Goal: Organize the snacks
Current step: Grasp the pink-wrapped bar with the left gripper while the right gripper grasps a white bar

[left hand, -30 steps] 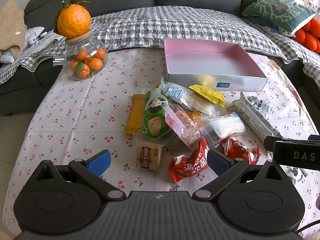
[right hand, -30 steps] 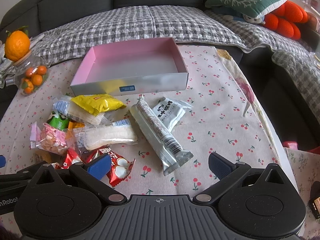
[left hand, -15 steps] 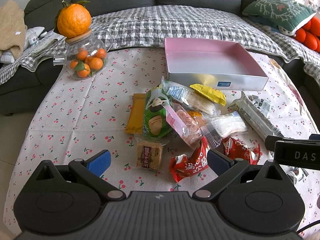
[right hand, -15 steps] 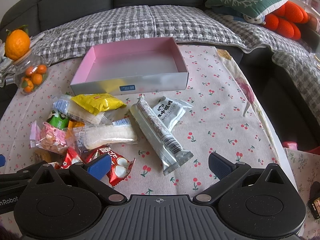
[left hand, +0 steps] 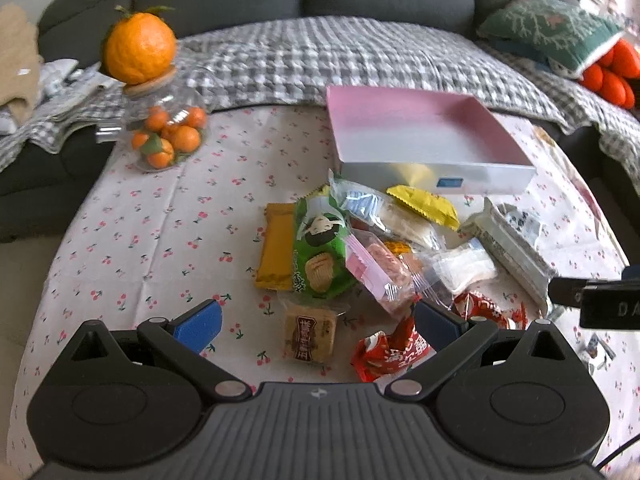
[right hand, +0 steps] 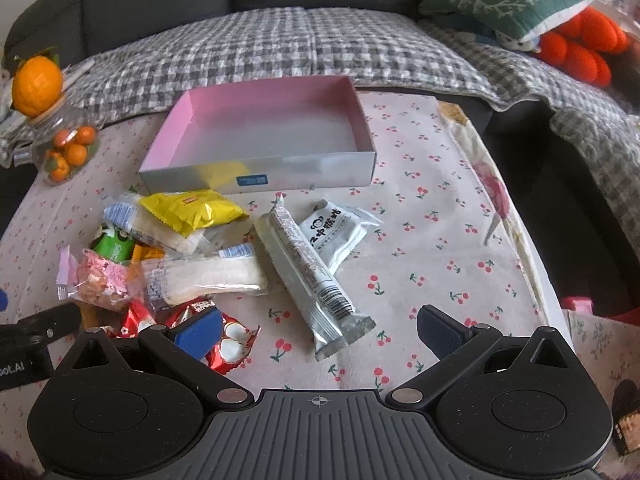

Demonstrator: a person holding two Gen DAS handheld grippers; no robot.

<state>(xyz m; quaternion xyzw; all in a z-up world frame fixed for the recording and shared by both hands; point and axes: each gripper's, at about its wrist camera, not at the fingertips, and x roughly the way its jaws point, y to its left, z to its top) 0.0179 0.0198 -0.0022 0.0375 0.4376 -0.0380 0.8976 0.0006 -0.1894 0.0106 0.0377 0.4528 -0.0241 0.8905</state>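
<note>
A pile of wrapped snacks lies on the cherry-print tablecloth in front of an empty pink box [left hand: 420, 136] [right hand: 264, 128]. It includes a green biscuit pack [left hand: 320, 252], an orange bar [left hand: 276, 248], a small brown cookie [left hand: 310, 332], a red candy pack [left hand: 390, 350], a yellow pack [right hand: 192, 208] and a long silver bar [right hand: 312, 276]. My left gripper [left hand: 318, 320] is open and empty, above the brown cookie. My right gripper [right hand: 320, 330] is open and empty, near the silver bar's end.
A glass jar of small oranges [left hand: 166, 136] topped by a big orange [left hand: 140, 52] stands at the table's far left. A sofa with a checked blanket [right hand: 280, 44] runs behind the table. The table's right edge [right hand: 548, 280] drops off beside the right gripper.
Both grippers have moved slightly forward toward the snack pile. Both stay open; nothing was picked up.
</note>
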